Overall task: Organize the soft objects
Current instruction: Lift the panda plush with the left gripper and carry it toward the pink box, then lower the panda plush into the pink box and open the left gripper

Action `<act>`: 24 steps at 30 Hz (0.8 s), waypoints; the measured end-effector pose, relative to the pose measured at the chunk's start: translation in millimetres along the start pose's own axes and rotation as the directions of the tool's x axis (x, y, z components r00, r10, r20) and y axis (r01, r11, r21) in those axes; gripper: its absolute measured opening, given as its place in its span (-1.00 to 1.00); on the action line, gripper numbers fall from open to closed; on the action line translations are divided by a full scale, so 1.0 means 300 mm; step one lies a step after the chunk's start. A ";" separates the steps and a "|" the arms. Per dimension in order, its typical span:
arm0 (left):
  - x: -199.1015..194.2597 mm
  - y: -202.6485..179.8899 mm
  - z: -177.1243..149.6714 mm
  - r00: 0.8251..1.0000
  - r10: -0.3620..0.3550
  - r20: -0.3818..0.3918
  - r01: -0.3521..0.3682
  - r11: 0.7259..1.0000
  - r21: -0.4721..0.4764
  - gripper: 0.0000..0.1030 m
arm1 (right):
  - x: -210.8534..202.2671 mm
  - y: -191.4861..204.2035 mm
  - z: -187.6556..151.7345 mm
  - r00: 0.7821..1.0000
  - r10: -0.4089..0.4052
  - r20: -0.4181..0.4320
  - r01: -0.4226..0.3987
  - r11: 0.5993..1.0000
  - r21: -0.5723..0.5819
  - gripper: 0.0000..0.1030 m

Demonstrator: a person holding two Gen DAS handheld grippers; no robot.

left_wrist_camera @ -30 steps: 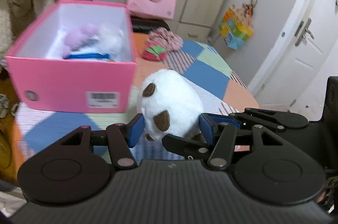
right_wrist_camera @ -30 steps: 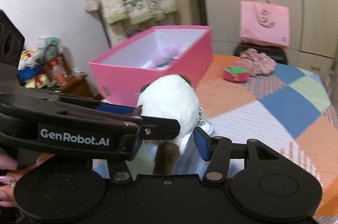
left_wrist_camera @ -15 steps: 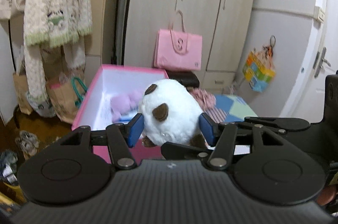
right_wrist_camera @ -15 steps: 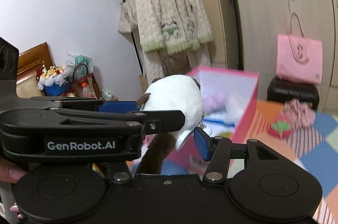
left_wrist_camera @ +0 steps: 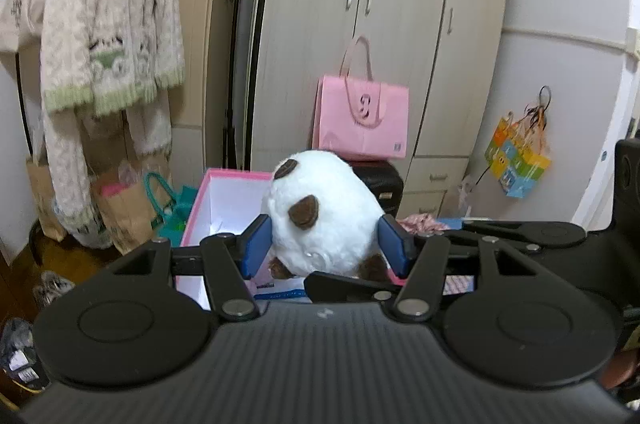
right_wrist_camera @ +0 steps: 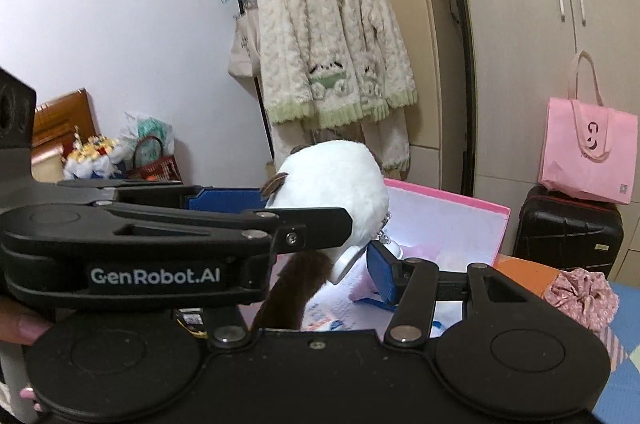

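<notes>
Left wrist view, left to right:
- Cream-and-green cardigan (left_wrist_camera: pixel 108 24), hung on a rail.
- Paper bags (left_wrist_camera: pixel 120 204) on the floor beneath.
- Pink box (left_wrist_camera: pixel 216 192), open, white inside.
- Left gripper (left_wrist_camera: pixel 326 248), blue pads pressed to both flanks of the white plush toy (left_wrist_camera: pixel 324 220); toy held up in the air, above the box.
- Pink tote bag (left_wrist_camera: pixel 362 120) on a black suitcase (left_wrist_camera: pixel 380 180), against the wardrobe (left_wrist_camera: pixel 360 24).

Right wrist view, left to right:
- Fingertips (right_wrist_camera: pixel 24 328) with pink nails at the edge.
- Right gripper (right_wrist_camera: pixel 324 248), pinching the same toy from the other side, brown tail hanging down.
- Patchwork cover (right_wrist_camera: pixel 624 308), bearing a pink floral fabric piece (right_wrist_camera: pixel 584 296).
</notes>
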State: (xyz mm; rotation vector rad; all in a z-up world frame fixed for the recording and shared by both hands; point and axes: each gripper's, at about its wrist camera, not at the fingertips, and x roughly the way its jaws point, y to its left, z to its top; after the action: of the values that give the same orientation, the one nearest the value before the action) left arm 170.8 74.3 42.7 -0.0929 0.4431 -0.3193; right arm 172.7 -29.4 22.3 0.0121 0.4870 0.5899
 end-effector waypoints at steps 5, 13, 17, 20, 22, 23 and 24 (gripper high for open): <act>0.138 0.055 -0.016 0.997 -0.002 -0.082 0.000 1.000 -0.023 0.09 | 0.117 -0.082 -0.024 0.997 0.010 -0.070 -0.007 0.999 0.046 0.14; 0.261 0.092 -0.093 0.980 0.002 -0.198 -0.008 1.000 -0.030 0.09 | 0.226 -0.129 -0.099 0.979 0.018 -0.203 -0.009 0.999 0.043 0.14; 0.267 0.092 -0.104 0.977 0.072 -0.202 -0.076 0.997 -0.012 0.14 | 0.243 -0.107 -0.108 0.966 -0.058 -0.250 0.054 0.998 -0.023 0.13; 0.224 0.098 -0.083 0.979 0.086 -0.186 -0.082 0.996 0.029 0.23 | 0.217 -0.090 -0.098 0.958 -0.104 -0.268 0.091 0.994 -0.061 0.24; 0.187 0.113 -0.069 0.980 0.059 -0.191 -0.057 0.998 0.015 0.28 | 0.189 -0.082 -0.090 0.954 -0.107 -0.280 0.091 0.993 -0.070 0.27; 0.171 0.116 -0.066 0.980 0.063 -0.188 -0.059 0.998 0.024 0.30 | 0.172 -0.076 -0.087 0.954 -0.112 -0.279 0.094 0.993 -0.079 0.27; 0.152 0.114 -0.063 0.980 0.075 -0.182 -0.068 0.997 0.041 0.34 | 0.155 -0.069 -0.084 0.955 -0.115 -0.275 0.094 0.992 -0.089 0.27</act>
State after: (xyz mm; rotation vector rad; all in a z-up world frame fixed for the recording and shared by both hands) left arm 211.1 91.5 1.8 -0.0133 0.6219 -0.2658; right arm 206.1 -24.7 -23.4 -0.1699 0.7351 0.5075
